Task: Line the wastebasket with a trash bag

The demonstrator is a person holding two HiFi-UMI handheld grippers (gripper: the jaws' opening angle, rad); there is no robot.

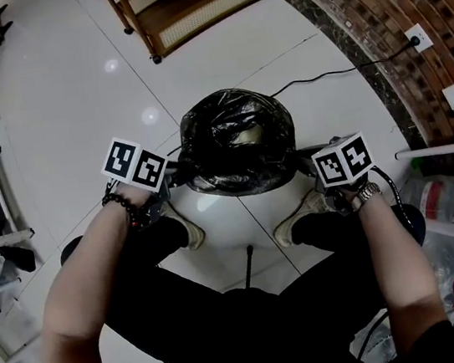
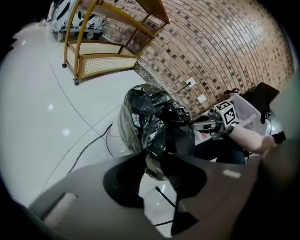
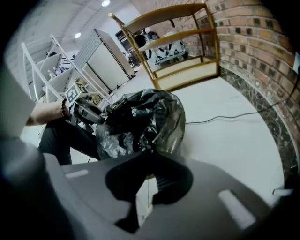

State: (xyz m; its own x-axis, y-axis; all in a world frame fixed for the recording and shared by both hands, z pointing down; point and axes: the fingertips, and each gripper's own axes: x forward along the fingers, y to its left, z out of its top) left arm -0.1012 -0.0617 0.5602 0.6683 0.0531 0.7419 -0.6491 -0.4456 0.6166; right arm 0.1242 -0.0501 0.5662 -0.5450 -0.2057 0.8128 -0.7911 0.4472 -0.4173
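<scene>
Wastebasket (image 1: pixel 214 208) stands on the white tiled floor (image 1: pixel 70 90) between your two shoes (image 1: pixel 185 227), toward the edge of the floor that runs along the brick wall (image 1: pixel 390 25). Only its pale rounded side shows. The black trash bag (image 1: pixel 238 141) is draped over its top, crumpled and glossy, and hangs partway down the side.

Your left hand-held gripper (image 1: pixel 177 174) is at the bag's left side. In the left gripper view its jaws are clenched on a fold of the black film, which runs taut from the tips up to the bag. Your right hand-held gripper (image 1: pixel 302 165) is at the bag's right side, opposite the left one. In the right gripper view its jaws are pressed together with the bag's film caught at their tips.

A black cable (image 1: pixel 313 79) trails across the floor from behind the wastebasket to a socket on the brick wall. A wooden shelf unit (image 1: pixel 184 5) stands well apart, at the far edge of the floor.
</scene>
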